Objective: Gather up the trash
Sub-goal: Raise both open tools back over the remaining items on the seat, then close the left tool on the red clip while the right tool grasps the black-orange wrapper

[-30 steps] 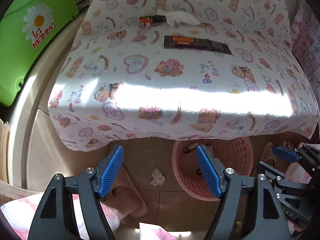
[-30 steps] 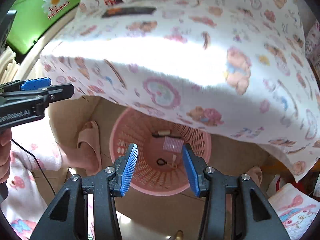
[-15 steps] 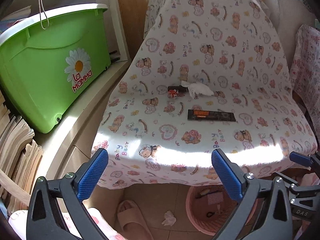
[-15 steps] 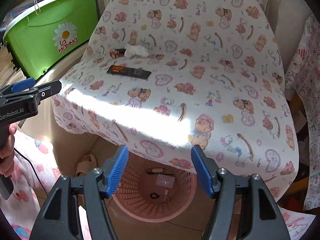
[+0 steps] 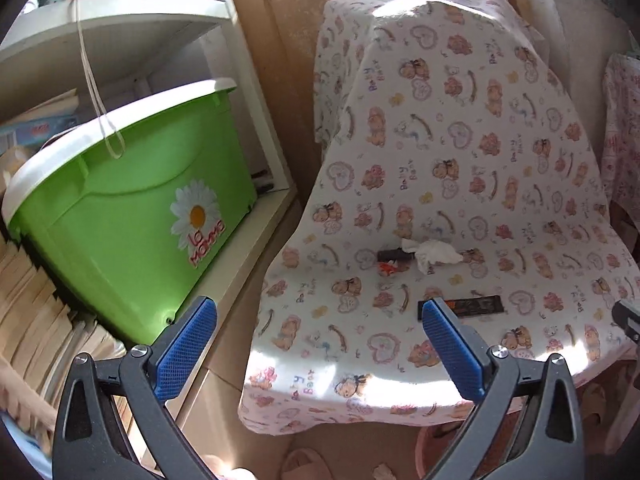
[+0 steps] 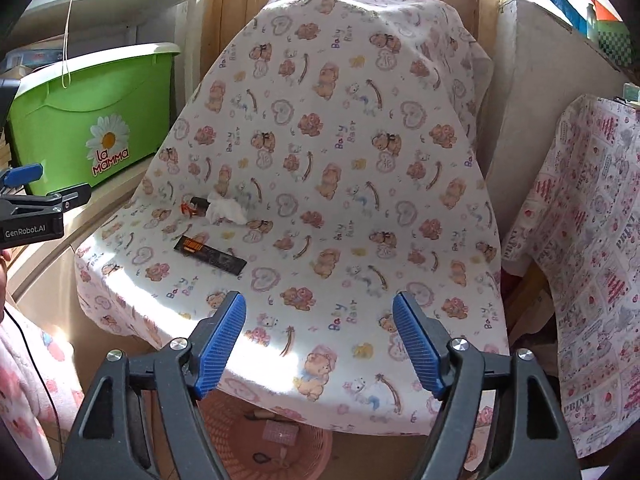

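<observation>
Higher view now: bear-print cloth (image 5: 460, 184), green bin (image 5: 132, 208)

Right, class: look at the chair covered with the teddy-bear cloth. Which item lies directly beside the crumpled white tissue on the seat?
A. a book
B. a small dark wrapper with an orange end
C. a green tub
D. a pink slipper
B: the small dark wrapper lies right against the crumpled tissue on the cloth-covered seat; the long black wrapper lies apart, nearer the camera.

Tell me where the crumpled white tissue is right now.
The crumpled white tissue lies on the seat of the chair covered in teddy-bear cloth, touching a small dark wrapper on its left, with the long black wrapper nearer the cameras.
</observation>
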`<state>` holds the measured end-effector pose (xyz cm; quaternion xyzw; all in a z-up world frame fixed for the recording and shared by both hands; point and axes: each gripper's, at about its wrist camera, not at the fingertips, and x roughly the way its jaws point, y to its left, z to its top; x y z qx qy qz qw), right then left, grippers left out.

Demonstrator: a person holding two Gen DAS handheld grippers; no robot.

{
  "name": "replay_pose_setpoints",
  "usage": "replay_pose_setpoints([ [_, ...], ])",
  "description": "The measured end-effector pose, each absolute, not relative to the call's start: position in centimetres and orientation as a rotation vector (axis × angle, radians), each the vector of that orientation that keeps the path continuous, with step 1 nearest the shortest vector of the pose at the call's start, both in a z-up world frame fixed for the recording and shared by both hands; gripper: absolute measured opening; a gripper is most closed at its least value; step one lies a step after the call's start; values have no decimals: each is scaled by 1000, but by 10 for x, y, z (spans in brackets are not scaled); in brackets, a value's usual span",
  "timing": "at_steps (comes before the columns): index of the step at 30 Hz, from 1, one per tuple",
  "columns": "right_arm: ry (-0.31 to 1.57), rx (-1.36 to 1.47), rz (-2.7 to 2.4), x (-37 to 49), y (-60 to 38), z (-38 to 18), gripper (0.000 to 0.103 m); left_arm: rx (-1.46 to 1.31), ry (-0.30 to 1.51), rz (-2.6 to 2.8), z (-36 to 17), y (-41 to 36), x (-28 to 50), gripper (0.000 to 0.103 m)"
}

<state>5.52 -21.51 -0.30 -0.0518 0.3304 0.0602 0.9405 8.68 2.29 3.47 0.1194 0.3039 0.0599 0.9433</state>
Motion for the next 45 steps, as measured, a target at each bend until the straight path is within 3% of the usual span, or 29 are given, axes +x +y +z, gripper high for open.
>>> replay_pose_setpoints([
  [6,624,-112,131,80,-218,17,78,285,629,46,56,12,111,102],
  [7,601,-107,134,84,-220,22,81,267,633,3,58,11,112,102],
  [10,516,-76,174,98,-229,26,102,212,626,-48,61,9,112,102],
  [18,561,-54,131,137,-253,0,103,124,526,-27,20,32,122,102],
  [24,660,-59,109,146,-246,-20,103,129,635,4,-1,45,140,102],
  [28,719,-15,170,148,-236,-31,100,57,717,-28,-10,55,147,102],
  [32,751,-17,227,152,-220,-37,86,-8,758,-39,-21,62,155,102],
  [34,756,-30,242,154,-211,-40,84,-12,760,-24,-25,63,160,102],
  [38,776,-40,292,161,-193,-44,73,2,778,9,-32,62,166,91],
  [45,817,-107,408,173,-147,-59,71,-75,829,11,-42,74,175,85],
])
